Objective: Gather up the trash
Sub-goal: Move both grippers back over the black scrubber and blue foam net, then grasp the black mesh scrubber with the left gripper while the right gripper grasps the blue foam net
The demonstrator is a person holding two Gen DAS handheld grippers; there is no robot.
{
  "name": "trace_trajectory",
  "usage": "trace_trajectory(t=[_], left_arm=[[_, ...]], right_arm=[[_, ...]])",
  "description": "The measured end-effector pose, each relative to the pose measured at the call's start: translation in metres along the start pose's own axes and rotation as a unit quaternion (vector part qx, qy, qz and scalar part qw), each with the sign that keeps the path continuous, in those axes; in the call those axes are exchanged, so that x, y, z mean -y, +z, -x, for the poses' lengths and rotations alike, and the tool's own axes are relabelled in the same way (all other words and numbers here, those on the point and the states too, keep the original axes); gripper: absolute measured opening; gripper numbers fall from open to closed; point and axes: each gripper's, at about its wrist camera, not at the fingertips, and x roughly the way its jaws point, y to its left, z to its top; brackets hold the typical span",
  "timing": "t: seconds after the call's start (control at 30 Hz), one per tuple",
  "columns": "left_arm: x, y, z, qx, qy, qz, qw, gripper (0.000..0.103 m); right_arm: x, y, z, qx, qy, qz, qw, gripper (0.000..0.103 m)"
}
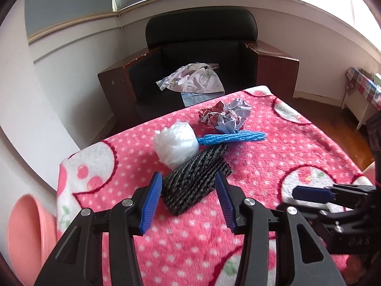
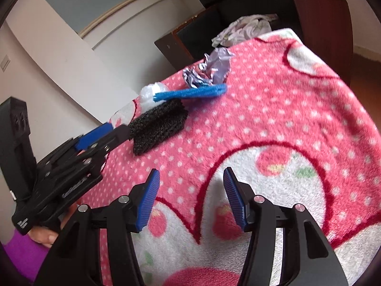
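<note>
1. Trash lies in a cluster on the pink dotted blanket [image 1: 273, 147], ahead of the left gripper [image 1: 188, 195].
2. Leftmost, beyond the left gripper's left finger, sits a white plastic bag ball [image 1: 176, 144].
3. Straight ahead, a black-and-grey mesh pad [image 1: 197, 178] reaches in between the left gripper's blue pads [image 1: 150, 205]; the jaws stand apart and do not press it.
4. Beyond the pad lies a blue foam net sleeve [image 1: 232, 137], with crumpled paper [image 1: 226, 116] farther off.
5. Right gripper [image 2: 190, 197] hovers over bare blanket to the right, jaws apart, nothing between them.
</note>
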Motion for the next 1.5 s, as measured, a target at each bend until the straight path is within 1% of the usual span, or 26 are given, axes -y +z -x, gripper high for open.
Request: trace_trajectory(t=[0.27,0.3,0.33,0.4,0.43,0.47,0.57,0.73,0.83,0.97,1.07,1.13,1.2,1.3,1.33,1.37,1.4,1.47,1.5], left_arm=[[0.003,0.003,-0.022,-0.007,0.013,-0.011,0.9998,0.046],[0.002,0.002,-0.025,-0.008,0.015,-0.012,0.9998,0.043],[0.001,0.001,-0.026,-0.009,0.016,-0.012,0.9998,0.032],[0.0,0.0,-0.029,-0.014,0.011,-0.012,0.9998,0.018],[-0.002,-0.001,-0.028,-0.015,0.006,-0.009,0.9998,0.014],[-0.003,-0.002,-0.027,-0.014,0.001,-0.005,0.9999,0.011],[-0.007,-0.005,-0.014,-0.009,-0.027,0.014,0.9995,0.01],[-0.013,-0.011,0.006,-0.005,-0.056,0.052,0.9971,0.01],[-0.018,-0.014,0.016,-0.005,-0.067,0.072,0.9951,0.01],[-0.025,-0.019,0.024,-0.003,-0.066,0.089,0.9938,0.01],[-0.033,-0.02,0.027,-0.006,-0.061,0.108,0.9923,0.01],[-0.04,-0.021,0.028,-0.007,-0.069,0.126,0.9895,0.01],[-0.046,-0.021,0.029,-0.007,-0.072,0.138,0.9878,0.01],[-0.05,-0.022,0.032,-0.005,-0.065,0.146,0.9872,0.01],[-0.053,-0.022,0.032,-0.005,-0.066,0.149,0.9866,0.01],[-0.054,-0.022,0.033,-0.005,-0.066,0.152,0.9862,0.01],[-0.056,-0.023,0.034,-0.004,-0.065,0.154,0.9859,0.01],[-0.058,-0.024,0.038,-0.001,-0.064,0.159,0.9853,0.01],[-0.059,-0.024,0.04,0.001,-0.064,0.162,0.9848,0.01]], right_arm=[[0.0,-0.001,0.001,0.001,0.004,0.0,1.0,0.056],[0.0,-0.001,0.002,0.002,0.003,0.0,1.0,0.056],[0.0,-0.001,0.002,0.003,0.004,0.001,1.0,0.056],[0.0,0.0,0.004,0.006,0.005,0.003,1.0,0.056],[-0.001,0.0,0.005,0.007,0.004,0.004,1.0,0.056],[-0.001,0.002,0.006,0.008,0.004,0.006,1.0,0.056],[-0.005,0.01,0.01,0.018,-0.001,0.021,1.0,0.056],[-0.022,0.032,0.014,0.048,-0.044,0.077,0.995,0.056],[-0.038,0.044,0.009,0.055,-0.067,0.134,0.987,0.057],[-0.063,0.052,-0.009,0.053,-0.099,0.223,0.968,0.057],[-0.071,0.055,-0.025,0.034,-0.102,0.263,0.959,0.057],[-0.071,0.056,-0.033,0.023,-0.087,0.271,0.958,0.057],[-0.073,0.056,-0.039,0.018,-0.082,0.272,0.959,0.057],[-0.072,0.055,-0.05,0.003,-0.086,0.266,0.96,0.056],[-0.071,0.055,-0.052,0.0,-0.087,0.263,0.961,0.054],[-0.068,0.054,-0.055,-0.006,-0.085,0.255,0.963,0.043],[-0.065,0.054,-0.056,-0.012,-0.084,0.245,0.966,0.027],[-0.06,0.054,-0.056,-0.017,-0.075,0.225,0.971,0.015],[-0.058,0.054,-0.052,-0.012,-0.069,0.216,0.974,0.013]])
